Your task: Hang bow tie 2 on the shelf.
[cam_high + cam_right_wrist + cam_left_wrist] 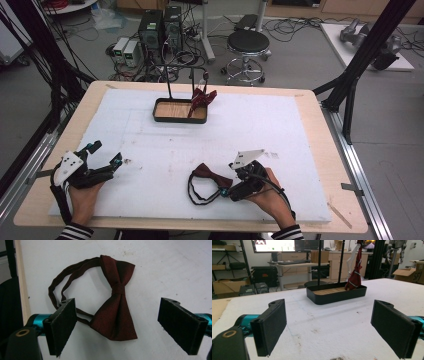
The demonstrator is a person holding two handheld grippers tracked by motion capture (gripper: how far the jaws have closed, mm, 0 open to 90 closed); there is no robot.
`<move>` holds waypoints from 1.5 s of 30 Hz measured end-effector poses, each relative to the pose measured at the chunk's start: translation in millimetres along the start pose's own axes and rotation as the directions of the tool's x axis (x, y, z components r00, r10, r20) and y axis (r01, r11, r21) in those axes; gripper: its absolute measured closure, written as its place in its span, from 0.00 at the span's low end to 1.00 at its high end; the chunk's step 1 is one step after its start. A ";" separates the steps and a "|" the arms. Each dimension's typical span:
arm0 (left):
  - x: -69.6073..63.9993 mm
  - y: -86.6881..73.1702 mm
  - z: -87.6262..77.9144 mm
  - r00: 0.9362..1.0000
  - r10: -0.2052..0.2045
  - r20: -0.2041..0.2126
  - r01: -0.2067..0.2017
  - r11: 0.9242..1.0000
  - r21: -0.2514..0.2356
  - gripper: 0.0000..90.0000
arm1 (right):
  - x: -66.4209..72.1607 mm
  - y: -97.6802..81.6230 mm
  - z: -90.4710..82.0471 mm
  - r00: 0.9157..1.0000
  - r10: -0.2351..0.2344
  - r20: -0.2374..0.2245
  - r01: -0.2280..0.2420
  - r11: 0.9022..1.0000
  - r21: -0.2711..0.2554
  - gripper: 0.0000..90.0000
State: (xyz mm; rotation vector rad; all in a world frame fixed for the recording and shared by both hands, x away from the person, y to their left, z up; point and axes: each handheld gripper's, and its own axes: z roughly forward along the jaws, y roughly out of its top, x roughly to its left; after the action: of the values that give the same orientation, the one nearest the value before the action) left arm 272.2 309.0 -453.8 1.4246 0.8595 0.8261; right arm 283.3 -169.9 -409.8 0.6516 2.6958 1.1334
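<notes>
A dark red bow tie [212, 175] with a black strap loop [197, 194] lies flat on the white foam mat near the front. My right gripper [230, 182] stands open just to its right. In the right gripper view the bow tie [117, 307] lies between the spread jaws of that gripper [117, 328], touching neither pad. My left gripper [106, 153] rests open at the front left with nothing between its fingers; its own view [334, 330] looks across bare mat. A second red bow tie [202, 97] hangs from a stand over the black tray [161, 118].
The black tray [337, 298] with a wooden floor and two upright black rods stands at the mat's far centre, the hanging tie [355, 277] at its right end. A wooden table edge [320, 150] rings the mat. Beyond are a stool [247, 47] and computers.
</notes>
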 end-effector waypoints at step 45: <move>0.2 -0.1 -0.1 1.000 -0.002 0.000 0.002 1.000 -0.002 0.15 | -8.4 -0.2 18.8 1.000 0.005 0.003 -0.005 0.987 0.163 0.83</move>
State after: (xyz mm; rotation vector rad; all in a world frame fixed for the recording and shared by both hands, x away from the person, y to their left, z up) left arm 272.2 309.2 -453.8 1.4220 0.8600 0.8248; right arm 296.3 -161.6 -423.4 0.6825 2.8068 0.9187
